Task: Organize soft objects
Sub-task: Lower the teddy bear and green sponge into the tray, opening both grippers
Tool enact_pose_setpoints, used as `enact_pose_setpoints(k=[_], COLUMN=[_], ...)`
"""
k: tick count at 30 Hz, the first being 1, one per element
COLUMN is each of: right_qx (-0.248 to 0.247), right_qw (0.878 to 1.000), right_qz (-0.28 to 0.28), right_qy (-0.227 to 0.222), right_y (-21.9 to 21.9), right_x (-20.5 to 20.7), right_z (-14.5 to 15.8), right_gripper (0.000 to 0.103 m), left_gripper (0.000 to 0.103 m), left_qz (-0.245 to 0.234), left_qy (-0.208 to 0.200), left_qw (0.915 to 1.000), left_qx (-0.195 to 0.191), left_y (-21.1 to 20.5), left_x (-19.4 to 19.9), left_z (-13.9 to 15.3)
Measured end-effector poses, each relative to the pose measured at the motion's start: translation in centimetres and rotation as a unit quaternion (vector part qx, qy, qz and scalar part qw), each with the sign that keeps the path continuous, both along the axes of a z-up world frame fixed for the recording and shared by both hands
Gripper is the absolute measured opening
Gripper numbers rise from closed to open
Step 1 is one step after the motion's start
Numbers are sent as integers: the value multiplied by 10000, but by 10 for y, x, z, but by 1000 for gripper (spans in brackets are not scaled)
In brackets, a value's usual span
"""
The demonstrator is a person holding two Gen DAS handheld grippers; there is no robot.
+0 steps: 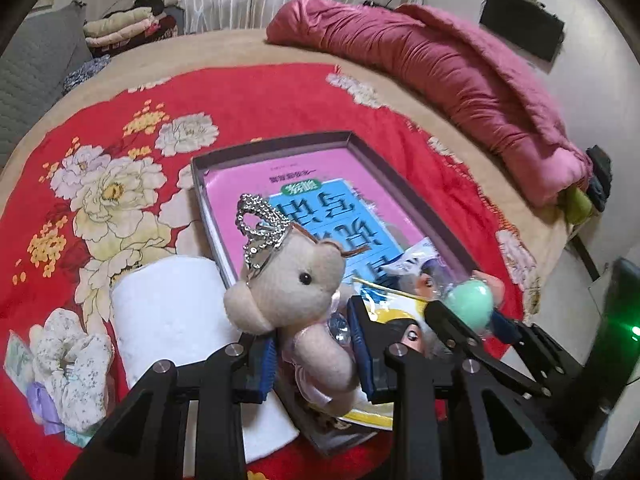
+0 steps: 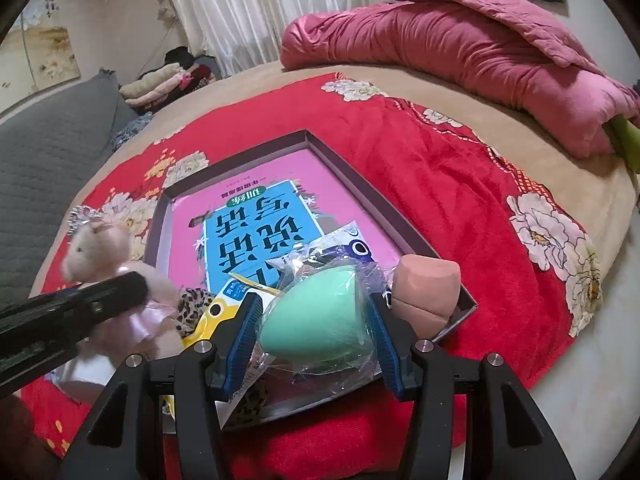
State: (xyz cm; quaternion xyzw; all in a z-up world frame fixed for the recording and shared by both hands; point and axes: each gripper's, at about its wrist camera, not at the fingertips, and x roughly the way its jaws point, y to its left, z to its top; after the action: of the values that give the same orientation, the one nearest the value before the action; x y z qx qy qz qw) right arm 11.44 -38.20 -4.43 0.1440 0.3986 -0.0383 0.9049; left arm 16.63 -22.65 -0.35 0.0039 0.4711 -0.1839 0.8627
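My left gripper point(image 1: 314, 354) clamps the plush bear point(image 1: 298, 280); my right gripper point(image 2: 314, 344) squeezes the wrapped green sponge point(image 2: 316, 312) over the box point(image 2: 352, 168), whose near contents are, I think, packets, mostly hidden.

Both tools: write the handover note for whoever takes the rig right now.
Left tool: shut on the plush bear with the silver crown, held above the near edge of the tray.
Right tool: shut on the wrapped green sponge egg, over the tray's near corner.
Done: pink book, snack packets, a peach sponge and a leopard-print piece are in the tray.
Left: set down bear and egg; white roll and floral scrunchie remain on the red blanket.
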Motion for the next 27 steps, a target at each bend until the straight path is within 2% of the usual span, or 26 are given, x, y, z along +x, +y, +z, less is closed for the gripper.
enact_pose_setpoints(k=[4,13,21,23,27], right_qx=[-4,9,17,-2,16], right_qw=[10000,9999,9997,9997,9997], right_qz=[38,80,224,222,161], right_qy=[5,143,-13,-65,-176], right_y=[1,1,5,5,2], right_x=[1,4,2,1,-3], right_z=[0,-5,-1,1,4], right_gripper=[56,57,67,75,75], left_gripper=[33,33,33,33,35], left_qz=[14,-48,-35,-16,-18], left_qy=[116,104,177,199,198], left_qw=[9999,9997,9997,9997,9997], left_qx=[11,203,155,139,134], left_y=[-2,-15,-14,-14,-13], left_x=[6,13,17,18,19], left_z=[-5,-11,-14,-15,-16])
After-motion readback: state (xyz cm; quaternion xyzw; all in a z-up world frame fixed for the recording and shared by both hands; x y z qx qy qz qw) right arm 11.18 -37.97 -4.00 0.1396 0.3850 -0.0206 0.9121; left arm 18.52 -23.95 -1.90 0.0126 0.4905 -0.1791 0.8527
